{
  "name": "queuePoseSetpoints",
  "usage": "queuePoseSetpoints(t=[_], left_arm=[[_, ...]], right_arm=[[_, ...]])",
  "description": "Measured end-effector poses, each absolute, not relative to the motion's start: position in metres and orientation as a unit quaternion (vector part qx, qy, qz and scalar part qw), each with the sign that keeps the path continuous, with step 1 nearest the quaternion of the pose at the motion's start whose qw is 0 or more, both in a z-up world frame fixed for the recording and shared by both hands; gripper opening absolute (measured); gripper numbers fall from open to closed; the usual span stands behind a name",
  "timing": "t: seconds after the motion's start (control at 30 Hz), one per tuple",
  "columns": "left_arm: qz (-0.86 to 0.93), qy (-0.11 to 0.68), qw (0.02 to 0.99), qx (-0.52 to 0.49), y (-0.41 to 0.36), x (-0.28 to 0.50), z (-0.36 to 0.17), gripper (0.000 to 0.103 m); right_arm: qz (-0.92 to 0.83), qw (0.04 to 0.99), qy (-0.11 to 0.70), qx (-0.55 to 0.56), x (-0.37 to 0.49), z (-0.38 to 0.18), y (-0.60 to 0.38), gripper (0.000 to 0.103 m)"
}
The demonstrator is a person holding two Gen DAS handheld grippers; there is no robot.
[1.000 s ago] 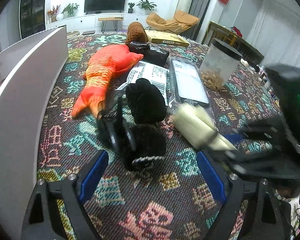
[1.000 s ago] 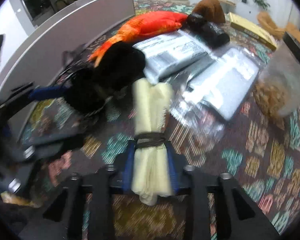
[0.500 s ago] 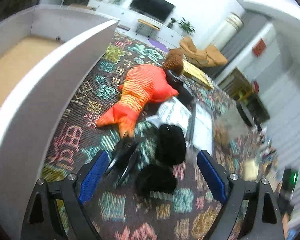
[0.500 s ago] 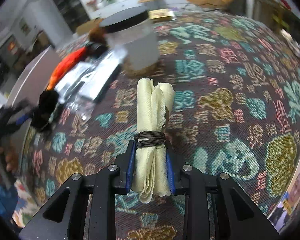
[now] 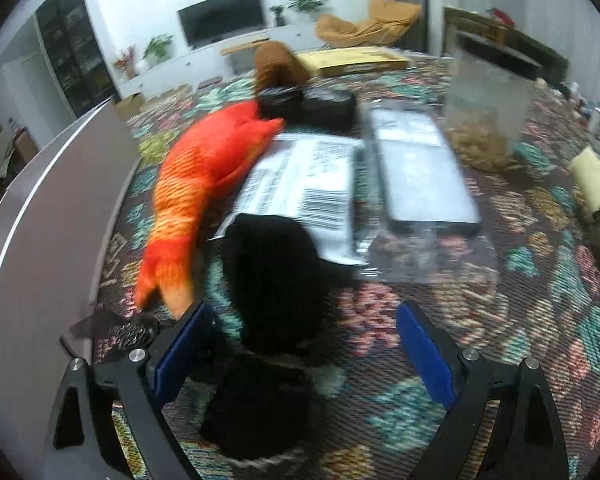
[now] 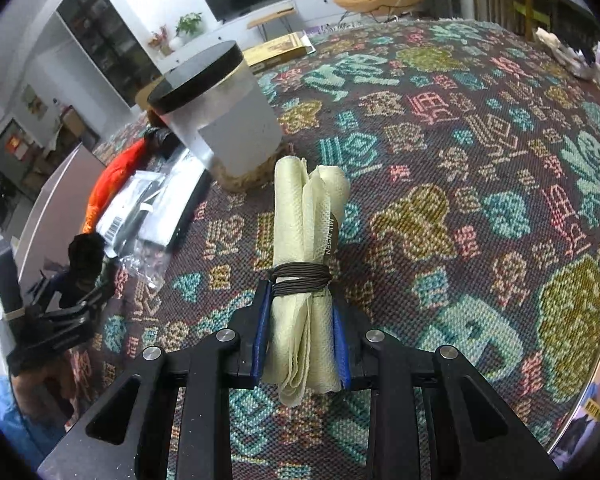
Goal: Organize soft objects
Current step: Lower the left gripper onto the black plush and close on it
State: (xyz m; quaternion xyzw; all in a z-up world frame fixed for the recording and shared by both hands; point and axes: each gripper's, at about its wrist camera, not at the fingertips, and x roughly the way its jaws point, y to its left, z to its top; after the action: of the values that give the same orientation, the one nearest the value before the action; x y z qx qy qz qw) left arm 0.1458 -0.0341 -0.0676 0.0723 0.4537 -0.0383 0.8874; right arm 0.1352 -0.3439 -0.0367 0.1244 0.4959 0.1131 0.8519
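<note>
Patterned rug [image 6: 460, 128], gripper-held cloth roll [image 6: 306, 264]

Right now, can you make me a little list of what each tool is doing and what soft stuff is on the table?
right tool: shut on the yellow cloth roll, tied with a brown cord
left tool: open, the black fuzzy thing sits between its fingers
orange fish toy: lying on the patterned cloth, beside the grey box
brown plush: at the far end, behind the fish
not soft: plastic jar with black lid, flat packets
</note>
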Motion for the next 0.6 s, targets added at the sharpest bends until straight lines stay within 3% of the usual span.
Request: queuePoseSetpoints(t=[0.23, 0.4, 0.53, 0.6], left_arm=[[-0.035, 0.493, 0.862, 0.113, -0.03, 0.149, -0.068, 0.092], [-0.074, 0.477, 0.876, 0.014, 0.0, 0.141, -0.051, 0.093], [-0.075, 0.481, 0.869, 0.086, -0.01, 0.149, -0.062, 0.093], [-0.076, 0.492, 0.859, 0.12, -0.021, 0.15, -0.069, 0.091]], right_arm=[[0.094, 0.848, 0.493, 0.169, 0.199, -0.032, -0.353, 0.029], [0.091, 0.84, 0.515, 0.148, 0.217, -0.046, -0.341, 0.03], [0.081, 0.831, 0.53, 0.149, 0.22, -0.064, -0.342, 0.035], [0.083, 0.832, 0.523, 0.164, 0.221, -0.063, -0.346, 0.043]])
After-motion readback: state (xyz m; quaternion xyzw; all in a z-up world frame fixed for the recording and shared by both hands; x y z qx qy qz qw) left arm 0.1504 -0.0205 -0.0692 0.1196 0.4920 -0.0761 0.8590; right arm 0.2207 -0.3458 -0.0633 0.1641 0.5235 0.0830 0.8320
